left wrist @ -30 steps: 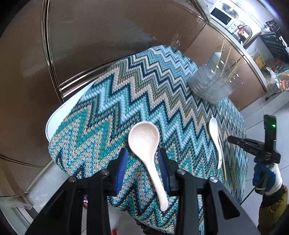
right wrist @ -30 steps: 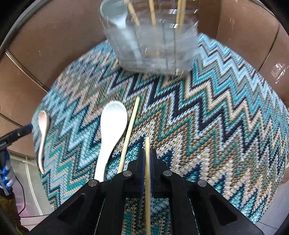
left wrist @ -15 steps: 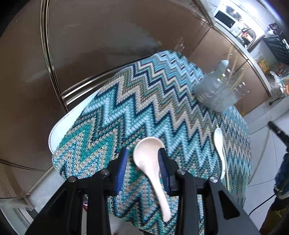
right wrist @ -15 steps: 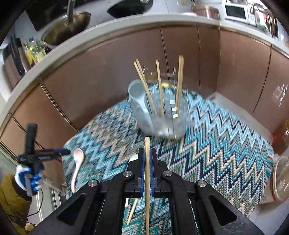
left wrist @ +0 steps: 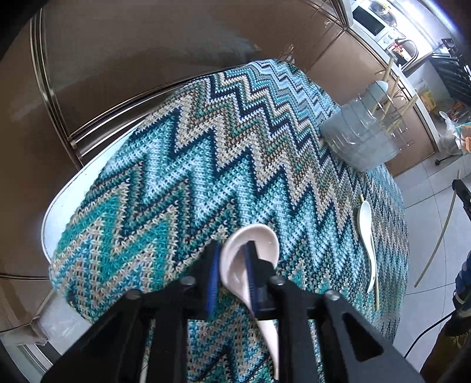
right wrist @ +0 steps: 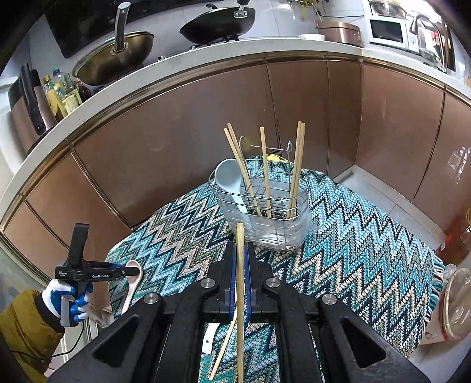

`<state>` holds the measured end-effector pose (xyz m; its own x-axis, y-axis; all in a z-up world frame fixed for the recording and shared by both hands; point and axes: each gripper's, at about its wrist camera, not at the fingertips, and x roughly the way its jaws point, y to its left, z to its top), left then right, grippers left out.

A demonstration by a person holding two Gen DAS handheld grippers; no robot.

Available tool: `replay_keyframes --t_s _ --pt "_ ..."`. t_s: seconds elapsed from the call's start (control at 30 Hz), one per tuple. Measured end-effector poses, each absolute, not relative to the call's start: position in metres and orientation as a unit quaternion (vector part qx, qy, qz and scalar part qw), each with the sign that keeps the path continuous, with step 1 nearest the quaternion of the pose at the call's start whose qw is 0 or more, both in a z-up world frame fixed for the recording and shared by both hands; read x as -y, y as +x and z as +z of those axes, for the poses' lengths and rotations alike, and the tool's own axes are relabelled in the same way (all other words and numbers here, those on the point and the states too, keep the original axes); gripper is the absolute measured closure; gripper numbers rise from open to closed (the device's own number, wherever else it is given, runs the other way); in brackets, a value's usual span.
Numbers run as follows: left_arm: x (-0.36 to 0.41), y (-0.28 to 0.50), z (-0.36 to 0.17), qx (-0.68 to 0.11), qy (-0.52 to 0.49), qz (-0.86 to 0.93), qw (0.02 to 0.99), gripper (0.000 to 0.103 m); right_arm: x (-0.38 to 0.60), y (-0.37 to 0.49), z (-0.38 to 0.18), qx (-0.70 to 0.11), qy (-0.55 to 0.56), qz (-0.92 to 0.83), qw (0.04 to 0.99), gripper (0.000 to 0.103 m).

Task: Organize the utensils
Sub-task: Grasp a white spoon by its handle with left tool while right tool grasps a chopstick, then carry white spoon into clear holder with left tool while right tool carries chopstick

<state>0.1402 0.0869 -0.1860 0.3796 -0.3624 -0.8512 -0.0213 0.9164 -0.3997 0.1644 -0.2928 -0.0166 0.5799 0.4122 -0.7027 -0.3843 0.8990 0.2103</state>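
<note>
My left gripper [left wrist: 231, 271] is shut on a pale pink soup spoon [left wrist: 250, 259], tilted on its side just above the zigzag cloth [left wrist: 206, 165]. It also shows in the right wrist view [right wrist: 134, 272]. My right gripper [right wrist: 240, 256] is shut on a wooden chopstick [right wrist: 240, 294], held above the cloth in front of the wire utensil caddy [right wrist: 265, 212]. The caddy holds several chopsticks and a grey-blue spoon [right wrist: 228, 179]. A white spoon [left wrist: 366, 235] and a loose chopstick [right wrist: 225, 347] lie on the cloth.
The small table stands against brown cabinets [right wrist: 176, 132] below a counter with a wok [right wrist: 114, 59] and a pan [right wrist: 217, 20]. A covered bowl [right wrist: 456, 300] sits at the right. The table's white rim [left wrist: 59, 200] shows at the left.
My left gripper has closed on the pink spoon and tipped it on edge. My right gripper has risen and pulled back with the chopstick, so the caddy is now farther away.
</note>
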Motion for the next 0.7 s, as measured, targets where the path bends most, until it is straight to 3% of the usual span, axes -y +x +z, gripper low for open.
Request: replay_keyframes --t_s 0.33,0.7 --pt "-0.089 0.138 -0.178 -0.521 -0.190 -0.091 0.827 0.096 0.292 0.163 -0.015 -0.389 0.008 0.229 0.892 0.098" --pt "-0.086 0.132 -0.133 -0.464 -0.187 -0.085 0.862 0.096 0.299 0.152 0.013 -0.345 0.018 0.234 0.909 0.098"
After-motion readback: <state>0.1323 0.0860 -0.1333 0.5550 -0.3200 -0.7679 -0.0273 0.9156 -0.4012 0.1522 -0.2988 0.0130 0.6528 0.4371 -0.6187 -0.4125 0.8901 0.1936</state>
